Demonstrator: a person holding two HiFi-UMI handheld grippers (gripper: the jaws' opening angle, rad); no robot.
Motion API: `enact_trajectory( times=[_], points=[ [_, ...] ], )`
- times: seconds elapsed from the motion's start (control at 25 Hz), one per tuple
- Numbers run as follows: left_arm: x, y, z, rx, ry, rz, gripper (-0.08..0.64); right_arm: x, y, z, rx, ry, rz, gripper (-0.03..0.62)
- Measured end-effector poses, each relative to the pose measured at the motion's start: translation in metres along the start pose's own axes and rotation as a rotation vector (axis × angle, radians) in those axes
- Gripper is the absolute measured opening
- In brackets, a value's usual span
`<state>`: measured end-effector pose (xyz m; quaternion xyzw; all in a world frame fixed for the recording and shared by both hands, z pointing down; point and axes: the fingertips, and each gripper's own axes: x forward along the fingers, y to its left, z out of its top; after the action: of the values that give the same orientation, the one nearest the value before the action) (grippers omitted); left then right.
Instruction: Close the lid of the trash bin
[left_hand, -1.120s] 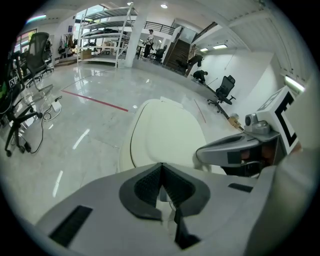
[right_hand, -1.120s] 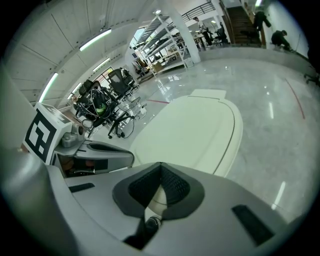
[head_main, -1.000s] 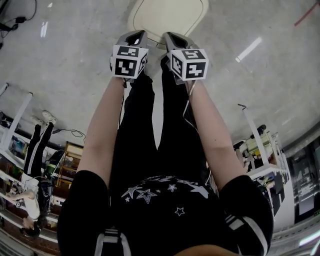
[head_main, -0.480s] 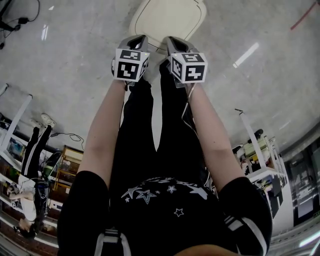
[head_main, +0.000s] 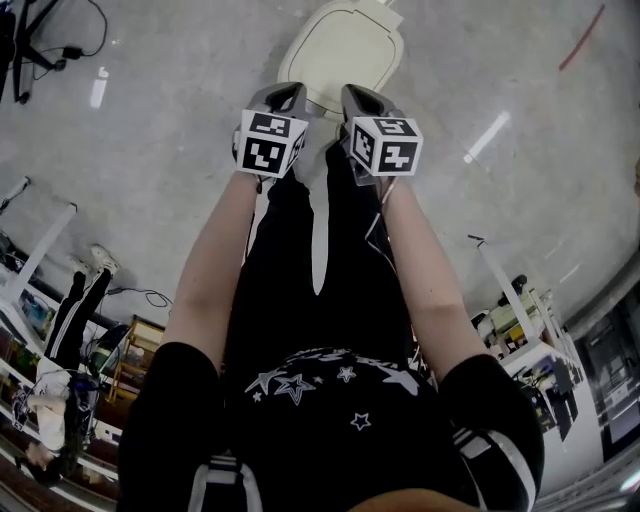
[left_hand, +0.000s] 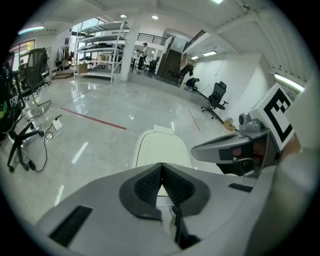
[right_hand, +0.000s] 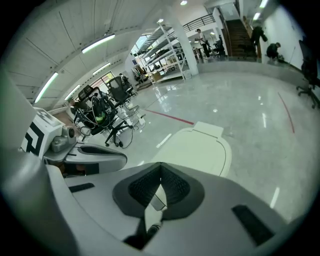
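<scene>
The trash bin's cream lid (head_main: 345, 50) lies flat on the bin, on the grey floor ahead of me; it also shows as the lid (left_hand: 162, 147) in the left gripper view and the lid (right_hand: 200, 147) in the right gripper view. My left gripper (head_main: 290, 93) and right gripper (head_main: 352, 96) hang side by side over the lid's near edge. The left gripper (left_hand: 161, 165) has its jaws together with nothing between them. So does the right gripper (right_hand: 161, 165). I cannot tell whether either touches the lid.
Black-trousered legs (head_main: 320, 250) stand just behind the bin. Office chairs and cables (right_hand: 107, 112) cluster to the left, a red floor line (left_hand: 92, 119) runs beyond the bin, and shelving racks (left_hand: 100, 55) and people stand far back.
The head view has shifted, so more of the lid now shows at the top. Both grippers sit slightly lower in the picture, still shut and side by side.
</scene>
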<state>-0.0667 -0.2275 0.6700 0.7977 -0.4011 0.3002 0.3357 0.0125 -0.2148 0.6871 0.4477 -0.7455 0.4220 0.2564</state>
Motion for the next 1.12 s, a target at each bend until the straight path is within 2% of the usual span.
enact_trajectory(
  times=[0.24,0.4,0.6,0.8,0.96,1.12],
  points=[
    [-0.054,-0.011,0.015,0.024,-0.054,-0.025,0.011,-0.045,0.039,0.029,-0.014,-0.095,-0.024,0.005],
    [-0.096,-0.021,0.019,0.068,-0.077,-0.054,0.011,-0.077,0.062,0.037,-0.008,-0.142,-0.040,0.005],
    [-0.142,-0.034,0.053,0.092,-0.168,-0.075,0.011,-0.120,0.080,0.063,-0.003,-0.245,-0.069,0.005],
    [-0.183,-0.053,0.064,0.128,-0.251,-0.116,0.011,-0.164,0.104,0.073,-0.009,-0.372,-0.083,0.005],
    [-0.202,-0.066,0.059,0.154,-0.289,-0.140,0.011,-0.197,0.115,0.067,-0.001,-0.488,-0.090,0.005],
    [-0.216,-0.075,0.065,0.173,-0.316,-0.154,0.011,-0.217,0.117,0.060,0.015,-0.525,-0.099,0.005]
  ],
)
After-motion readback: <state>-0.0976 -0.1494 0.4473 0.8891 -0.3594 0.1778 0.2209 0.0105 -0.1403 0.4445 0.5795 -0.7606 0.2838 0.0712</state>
